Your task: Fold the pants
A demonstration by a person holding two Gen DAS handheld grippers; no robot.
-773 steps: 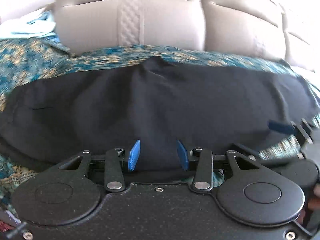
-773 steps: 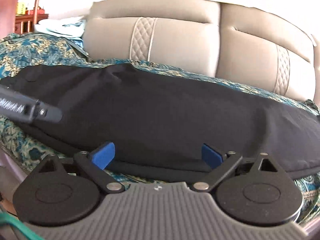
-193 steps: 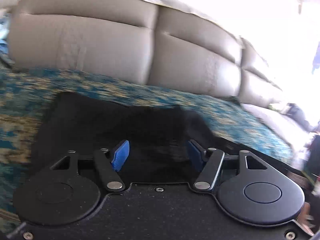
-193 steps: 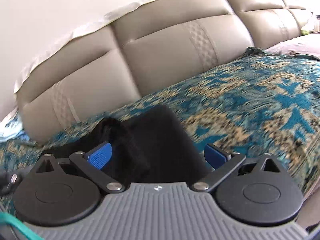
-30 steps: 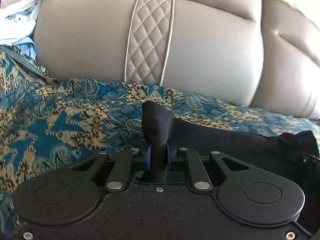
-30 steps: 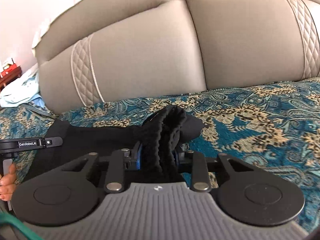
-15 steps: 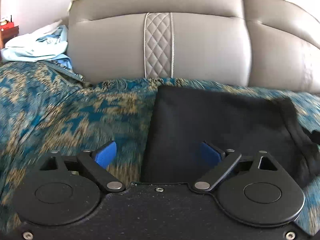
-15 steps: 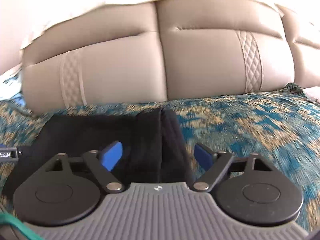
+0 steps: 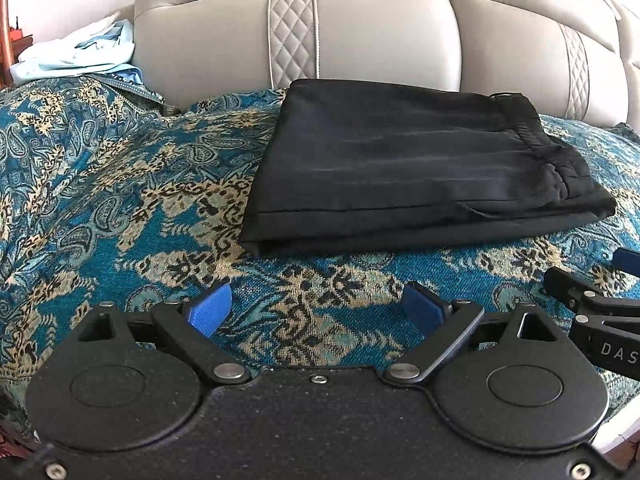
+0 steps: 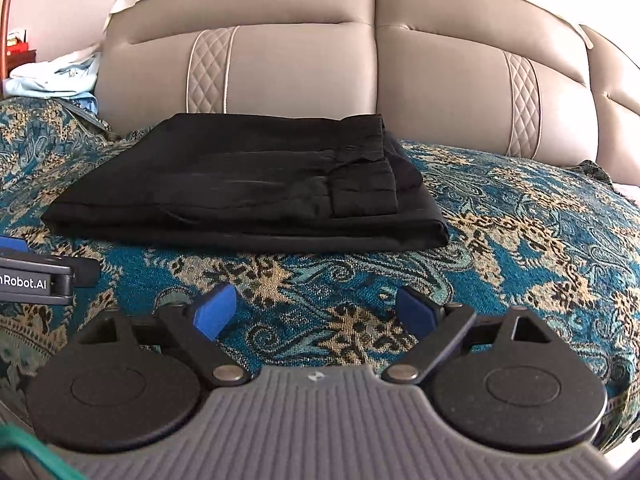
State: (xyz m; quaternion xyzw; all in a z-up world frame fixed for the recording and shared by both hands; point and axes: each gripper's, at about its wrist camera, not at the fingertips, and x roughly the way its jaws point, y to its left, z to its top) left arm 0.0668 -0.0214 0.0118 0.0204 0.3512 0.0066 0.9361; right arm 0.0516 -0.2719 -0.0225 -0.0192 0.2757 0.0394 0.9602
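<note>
Beige padded leather headboard [image 10: 376, 76] across the back, quilted strips running down its panels. In front of it, bed under a teal and gold paisley woven cover [image 9: 120, 184], bare of other things near the camera. Far left against the headboard, a heap of pale blue crumpled cloth [image 9: 76, 56], well apart from the work.

On the cover, just before the headboard: black fabric pants [image 10: 240, 188], folded into a flat, roughly rectangular stack of several layers. Gathered waistband [image 9: 540, 148] on top at the stack's right end, folded edge at the left. Lying flat and square, apparently so the layers hold without help; judged done, or all but done, apart perhaps from smoothing the small pucker near the waistband.

Left tongs [image 9: 316, 312] with blue pads wide apart, nothing between them, hanging over bare cover short of the stack and not touching it. Right tongs [image 10: 316, 308] likewise spread and empty, beside the left pair, each one's tip showing at the edge of the other's view. Both clear of the cloth, likely to avoid dragging a layer out of place.

Small risk only: a pad catching the near edge and spilling the fold.
</note>
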